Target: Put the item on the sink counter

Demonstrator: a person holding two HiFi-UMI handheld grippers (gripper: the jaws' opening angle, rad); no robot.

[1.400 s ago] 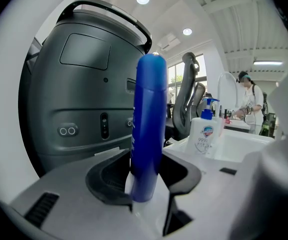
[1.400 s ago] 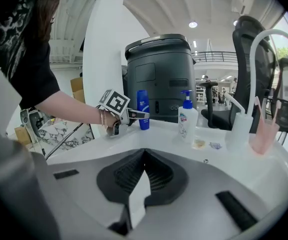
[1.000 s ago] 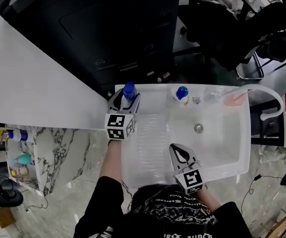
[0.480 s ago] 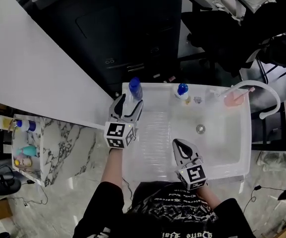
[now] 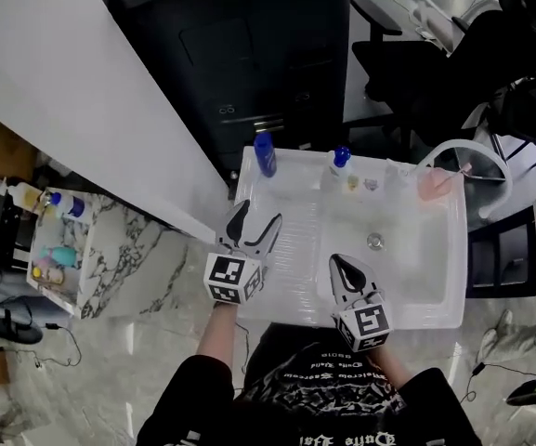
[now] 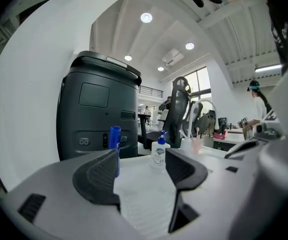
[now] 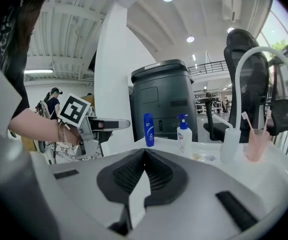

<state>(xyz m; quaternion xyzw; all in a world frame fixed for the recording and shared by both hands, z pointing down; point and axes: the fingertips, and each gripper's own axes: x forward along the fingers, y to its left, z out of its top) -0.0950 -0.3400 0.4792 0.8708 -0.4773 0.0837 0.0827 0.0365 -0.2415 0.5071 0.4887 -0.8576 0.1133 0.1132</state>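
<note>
I held my left gripper [image 5: 258,217] released and empty, judging the tall blue plastic bottle [image 5: 265,153] settled on the white sink counter [image 5: 291,203]; my right gripper [image 5: 339,264] was clenched on nothing.

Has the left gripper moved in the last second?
Yes. The left gripper has pulled back toward the person, away from the blue bottle standing at the sink's back left corner, open and empty.

Let go of blue bottle [image 5: 265,153], drew left gripper [image 5: 256,223] back well clear (jaws now wide apart).
</note>
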